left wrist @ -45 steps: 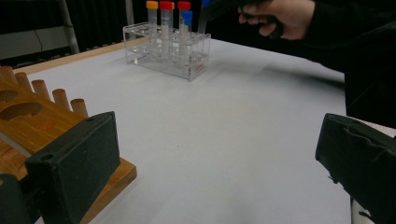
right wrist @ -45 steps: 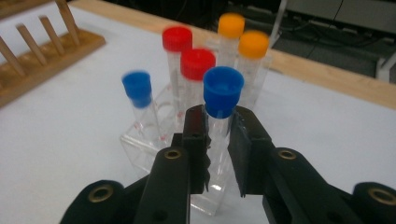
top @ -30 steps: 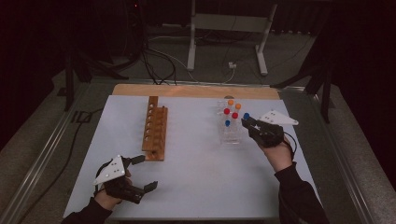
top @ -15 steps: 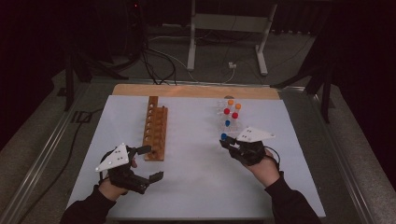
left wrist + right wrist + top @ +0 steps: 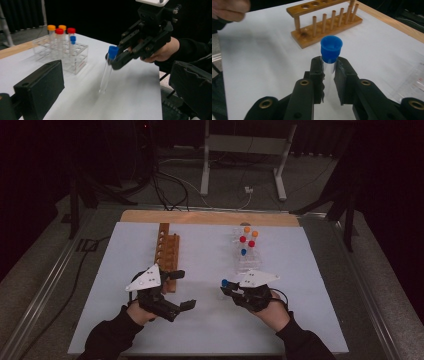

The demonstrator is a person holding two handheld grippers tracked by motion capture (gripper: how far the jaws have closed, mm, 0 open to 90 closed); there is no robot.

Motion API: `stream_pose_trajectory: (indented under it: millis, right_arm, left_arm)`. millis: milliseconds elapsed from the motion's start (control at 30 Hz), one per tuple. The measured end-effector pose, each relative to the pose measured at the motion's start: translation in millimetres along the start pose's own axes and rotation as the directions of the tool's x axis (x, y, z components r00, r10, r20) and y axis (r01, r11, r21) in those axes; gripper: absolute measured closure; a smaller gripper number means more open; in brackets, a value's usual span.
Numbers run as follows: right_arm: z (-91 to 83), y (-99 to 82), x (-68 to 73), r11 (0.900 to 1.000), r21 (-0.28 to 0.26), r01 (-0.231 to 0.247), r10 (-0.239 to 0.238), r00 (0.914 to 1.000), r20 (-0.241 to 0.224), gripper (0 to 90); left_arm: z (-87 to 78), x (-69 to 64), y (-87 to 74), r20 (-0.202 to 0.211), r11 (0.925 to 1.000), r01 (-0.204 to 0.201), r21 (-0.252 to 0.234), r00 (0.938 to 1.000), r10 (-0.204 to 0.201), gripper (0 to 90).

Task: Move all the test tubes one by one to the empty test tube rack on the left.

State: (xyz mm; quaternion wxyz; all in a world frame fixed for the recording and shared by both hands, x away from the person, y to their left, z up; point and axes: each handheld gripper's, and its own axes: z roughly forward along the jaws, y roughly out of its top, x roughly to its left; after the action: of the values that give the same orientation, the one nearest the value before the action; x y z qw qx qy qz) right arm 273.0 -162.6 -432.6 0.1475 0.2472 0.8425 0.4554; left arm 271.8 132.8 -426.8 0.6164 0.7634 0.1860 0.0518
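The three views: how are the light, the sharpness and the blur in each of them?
High view: dim, surroundings nearly black, only the white table is lit. Left gripper view: the blue-capped test tube is fairly sharp, its own jaws near the lens are soft, the background is black. Right gripper view: the blue cap is sharp, the wooden rack slightly soft, the hand at top left blurred.

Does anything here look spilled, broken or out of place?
Nothing spilled or broken. The one stray item is a blue-capped tube, out of the clear rack and held tilted above the table in the right claw. The wooden rack stands empty.
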Motion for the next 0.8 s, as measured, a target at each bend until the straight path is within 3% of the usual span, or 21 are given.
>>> stream_pose_trajectory:
  millis: [200, 333, 433, 633, 800]
  right_arm:
    - [4.6, 0.8, 8.4, 0.9998, 0.008, 0.018, -0.017, 0.9994, -0.031, 77.1]
    - [5.6, 1.6, 10.4, 0.9998, 0.008, 0.018, -0.018, 0.999, -0.041, 77.1]
    - [7.0, 2.8, 13.0, 0.9996, 0.009, 0.026, -0.025, 0.9984, -0.05, 77.1]
    - [8.4, 3.2, 15.2, 0.9995, 0.008, 0.03, -0.03, 0.9977, -0.06, 77.1]
    - [8.7, 3.4, 16.0, 0.9995, 0.008, 0.031, -0.03, 0.9976, -0.063, 77.1]
  left_arm:
    - [16.3, -0.2, 4.0, 0.008, 0.9999, -0.009, 0.008, 0.9999, 0.009, 11.1]
    - [25.4, -1.3, 4.9, 0.016, 0.9993, -0.037, 0.01, 0.9992, 0.037, 17.9]
    - [32.6, -1.9, 5.4, 0.012, 0.9983, -0.054, 0.022, 0.9985, 0.053, 29.4]
    - [44.9, -4.7, 6.4, 0.013, 0.9944, -0.095, 0.046, 0.9955, 0.094, 41.2]
    - [51.0, -5.3, 6.2, 0.016, 0.9927, -0.106, 0.058, 0.9943, 0.105, 54.2]
